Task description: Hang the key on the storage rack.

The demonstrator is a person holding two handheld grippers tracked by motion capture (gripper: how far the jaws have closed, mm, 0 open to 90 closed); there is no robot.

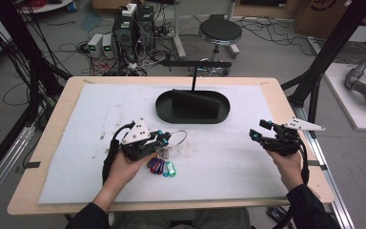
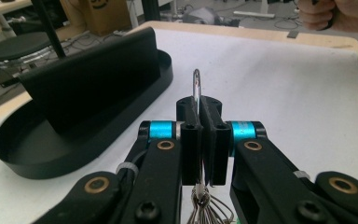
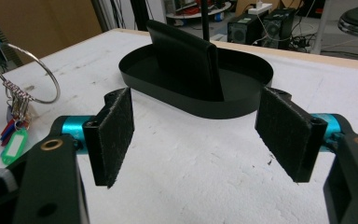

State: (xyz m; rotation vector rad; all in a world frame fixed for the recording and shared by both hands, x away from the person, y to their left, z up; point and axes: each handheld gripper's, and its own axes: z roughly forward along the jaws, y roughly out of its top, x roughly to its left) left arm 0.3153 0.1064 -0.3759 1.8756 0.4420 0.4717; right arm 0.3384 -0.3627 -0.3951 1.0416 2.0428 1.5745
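My left gripper (image 1: 163,139) is shut on a large metal key ring (image 1: 177,138), held a little above the white mat at the front left. Several coloured key tags (image 1: 162,167) hang from the ring beneath the gripper. In the left gripper view the ring (image 2: 196,88) stands upright, pinched between the two pads of the left gripper (image 2: 199,116). At the front right my right gripper (image 1: 260,130) is open and holds nothing. Its own view shows the right gripper (image 3: 200,133) with wide-apart pads, and the ring (image 3: 37,74) with its tags (image 3: 13,135) off to the left.
A black oval tray (image 1: 167,112) with an upright block stands at the back middle of the mat; a thin post with a crossbar (image 1: 195,63) rises behind it. Beyond the table lie a stool (image 1: 220,32), computers and cables. The other hand (image 2: 340,14) shows far off.
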